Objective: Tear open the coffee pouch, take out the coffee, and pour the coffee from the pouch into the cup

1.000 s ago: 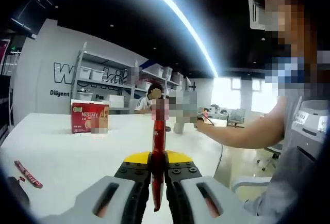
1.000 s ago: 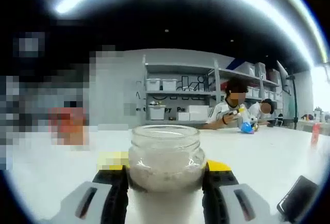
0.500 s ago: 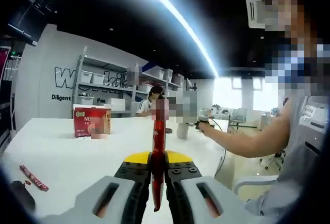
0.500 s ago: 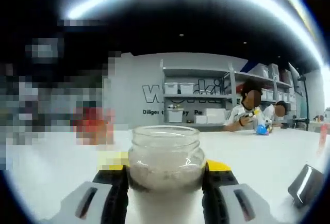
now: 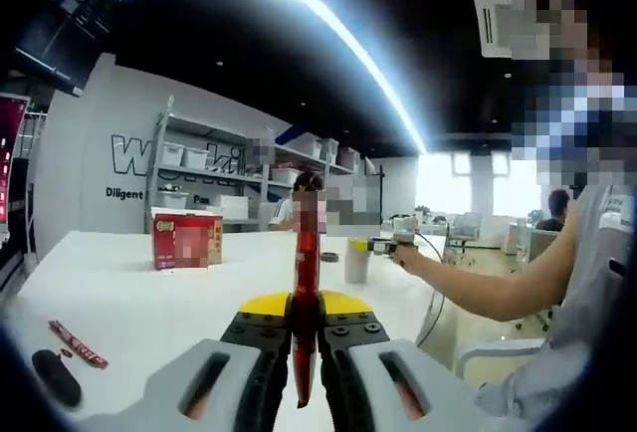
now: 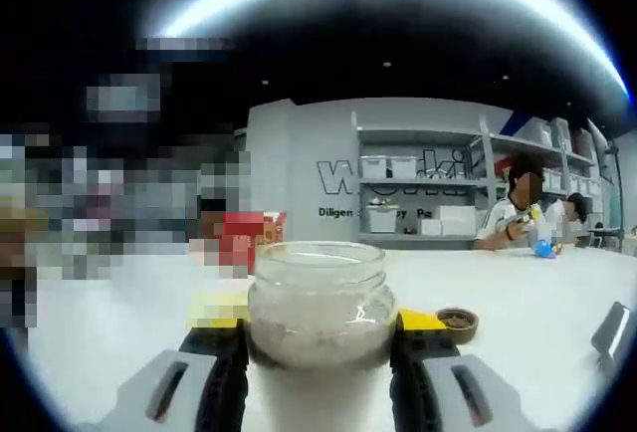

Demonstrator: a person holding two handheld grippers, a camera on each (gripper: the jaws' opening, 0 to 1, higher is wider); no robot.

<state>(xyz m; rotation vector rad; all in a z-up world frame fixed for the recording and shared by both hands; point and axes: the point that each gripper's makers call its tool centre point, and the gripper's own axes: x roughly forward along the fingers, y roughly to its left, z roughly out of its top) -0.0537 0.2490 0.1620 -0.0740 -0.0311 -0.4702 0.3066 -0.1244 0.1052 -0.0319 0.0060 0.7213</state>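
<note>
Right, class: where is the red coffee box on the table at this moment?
In the left gripper view, the red coffee box stands at the table's far left side, below the wall shelves, left of the red sachet clamped in the left hand-held gripper.

A pouch (image 5: pixel 306 303) stands upright in the left tool (image 5: pixel 306 352); a box (image 5: pixel 185 239) sits on the table (image 5: pixel 149 303) ahead-left. A jar (image 6: pixel 320 303) sits in the right tool (image 6: pixel 320 352), a lid (image 6: pixel 457 322) just right.

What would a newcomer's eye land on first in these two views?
In the left gripper view, the red coffee stick pouch stands upright, pinched between the left gripper jaws. In the right gripper view, a clear glass jar holding pale powder sits clamped in the right gripper. A red Nescafe box stands on the white table behind.
</note>
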